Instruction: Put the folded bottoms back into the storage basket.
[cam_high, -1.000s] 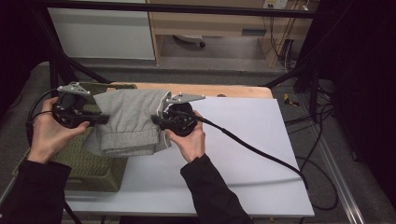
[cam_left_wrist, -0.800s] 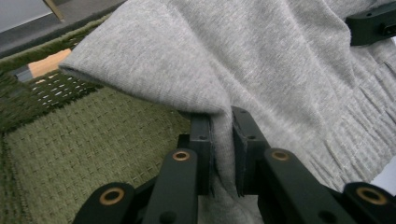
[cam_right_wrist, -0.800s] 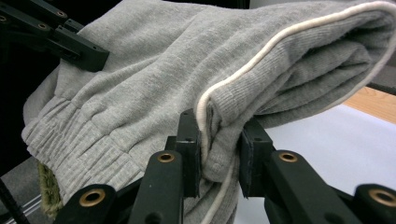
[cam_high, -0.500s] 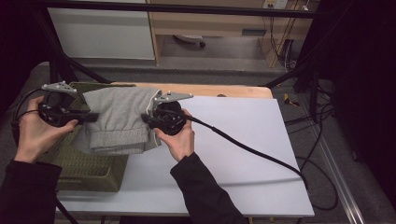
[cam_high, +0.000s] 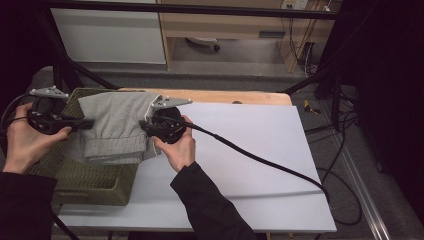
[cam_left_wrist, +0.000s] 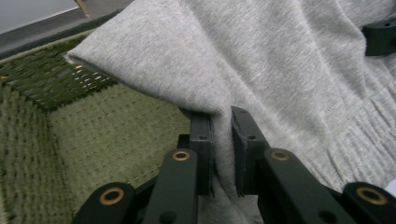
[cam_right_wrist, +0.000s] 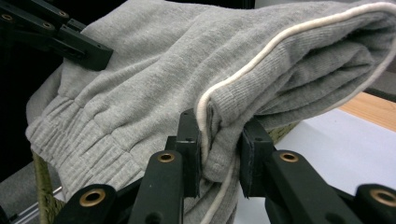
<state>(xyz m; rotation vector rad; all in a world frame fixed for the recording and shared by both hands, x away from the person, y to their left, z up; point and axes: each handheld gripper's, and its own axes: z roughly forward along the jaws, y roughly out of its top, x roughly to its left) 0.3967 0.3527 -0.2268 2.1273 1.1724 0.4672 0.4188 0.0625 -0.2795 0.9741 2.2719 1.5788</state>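
A folded grey knit garment (cam_high: 115, 125) with ribbed cuffs and a white cord hangs stretched between my two grippers, over a green woven basket (cam_high: 95, 182) at the table's left end. My left gripper (cam_high: 89, 123) is shut on the garment's left edge; in the left gripper view the jaws (cam_left_wrist: 222, 154) pinch the grey fabric (cam_left_wrist: 289, 60) above the basket's inside (cam_left_wrist: 107, 140). My right gripper (cam_high: 144, 126) is shut on the right edge. In the right gripper view its jaws (cam_right_wrist: 219, 156) clamp the thick fold (cam_right_wrist: 154, 79) beside the cord.
A white sheet (cam_high: 250, 150) covers the table right of the basket, with a wooden strip (cam_high: 225, 96) along the back. The right gripper's black cable (cam_high: 260, 160) trails across the sheet to the right edge. Black frame bars stand behind and at the left.
Both grippers have carried the garment leftwards, from partly over the white sheet to above the basket. Both have kept their hold on it.
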